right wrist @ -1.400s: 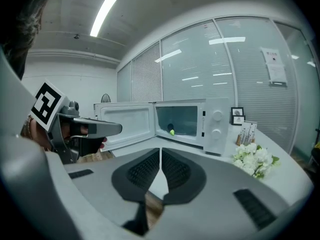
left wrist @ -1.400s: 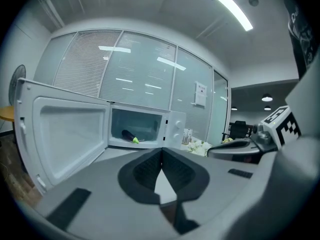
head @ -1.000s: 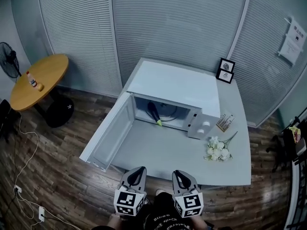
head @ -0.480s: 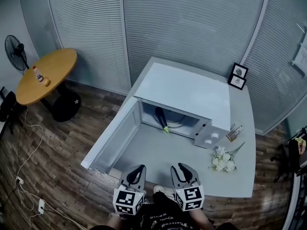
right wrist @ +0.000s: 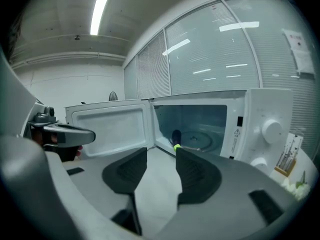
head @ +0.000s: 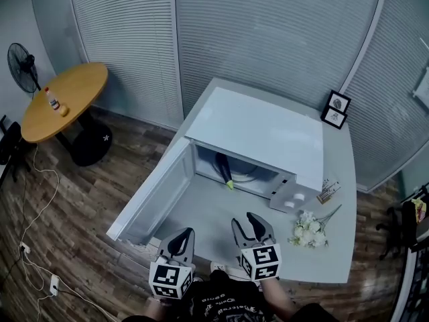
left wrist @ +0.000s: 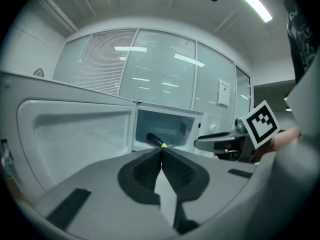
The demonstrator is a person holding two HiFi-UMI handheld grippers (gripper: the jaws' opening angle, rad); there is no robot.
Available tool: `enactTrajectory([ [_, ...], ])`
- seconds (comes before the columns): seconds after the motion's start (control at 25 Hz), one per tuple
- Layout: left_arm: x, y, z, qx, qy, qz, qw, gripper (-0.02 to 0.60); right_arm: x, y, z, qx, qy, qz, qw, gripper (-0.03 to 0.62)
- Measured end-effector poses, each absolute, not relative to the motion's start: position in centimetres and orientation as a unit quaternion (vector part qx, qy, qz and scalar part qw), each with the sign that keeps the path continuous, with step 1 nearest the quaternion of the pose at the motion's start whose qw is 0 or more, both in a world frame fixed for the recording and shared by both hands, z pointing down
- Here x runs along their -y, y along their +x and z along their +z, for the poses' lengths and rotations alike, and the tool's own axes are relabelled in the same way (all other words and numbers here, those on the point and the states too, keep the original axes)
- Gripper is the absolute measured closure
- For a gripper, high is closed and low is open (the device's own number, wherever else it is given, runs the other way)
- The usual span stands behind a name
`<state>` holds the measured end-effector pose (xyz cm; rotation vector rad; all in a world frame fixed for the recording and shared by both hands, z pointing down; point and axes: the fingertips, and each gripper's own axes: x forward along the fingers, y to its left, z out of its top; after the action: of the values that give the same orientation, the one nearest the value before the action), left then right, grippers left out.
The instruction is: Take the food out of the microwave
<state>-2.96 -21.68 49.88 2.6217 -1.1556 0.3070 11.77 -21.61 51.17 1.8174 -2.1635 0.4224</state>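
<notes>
A white microwave (head: 261, 129) stands on the grey table (head: 335, 247) with its door (head: 151, 193) swung wide to the left. Inside lies a dark eggplant (head: 221, 165) with a yellow-green tip at the cavity's front, also seen as the eggplant (right wrist: 176, 135) and the eggplant (left wrist: 154, 140) in the gripper views. My right gripper (head: 251, 225) hovers over the table's near edge, its jaws opening, nothing between them. My left gripper (head: 179, 239) sits beside it near the door's corner, jaws shut and empty. Both point toward the cavity from a distance.
White flowers (head: 307, 228) lie right of the microwave, with a small stand of cards (head: 326, 191) and a framed picture (head: 336, 109) behind. A round wooden table (head: 64, 102) with a bottle, a fan (head: 21, 67) and floor cables are at the left.
The right gripper's jaws have parted and it has moved forward over the table toward the microwave. The left gripper stays shut and has shifted a little.
</notes>
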Motion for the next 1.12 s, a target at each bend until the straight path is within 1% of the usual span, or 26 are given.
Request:
enactTrajectory([
  [0.2, 22.2, -2.7, 50.2, 0.402, 0.899, 0.107, 0.137, 0.574, 24.6, 12.8, 51.2, 0.751, 0.628, 0.149, 0.139, 0.404],
  [0.68, 22.9, -4.2, 50.9, 0.426, 0.884, 0.118, 0.148, 0.574, 31.9, 13.8, 51.4, 0.75, 0.628, 0.143, 0.151, 0.404],
  [1.12, 23.9, -5.3, 51.2, 0.459, 0.868, 0.118, 0.151, 0.574, 37.4, 14.1, 53.7, 0.746, 0.624, 0.169, 0.162, 0.404],
])
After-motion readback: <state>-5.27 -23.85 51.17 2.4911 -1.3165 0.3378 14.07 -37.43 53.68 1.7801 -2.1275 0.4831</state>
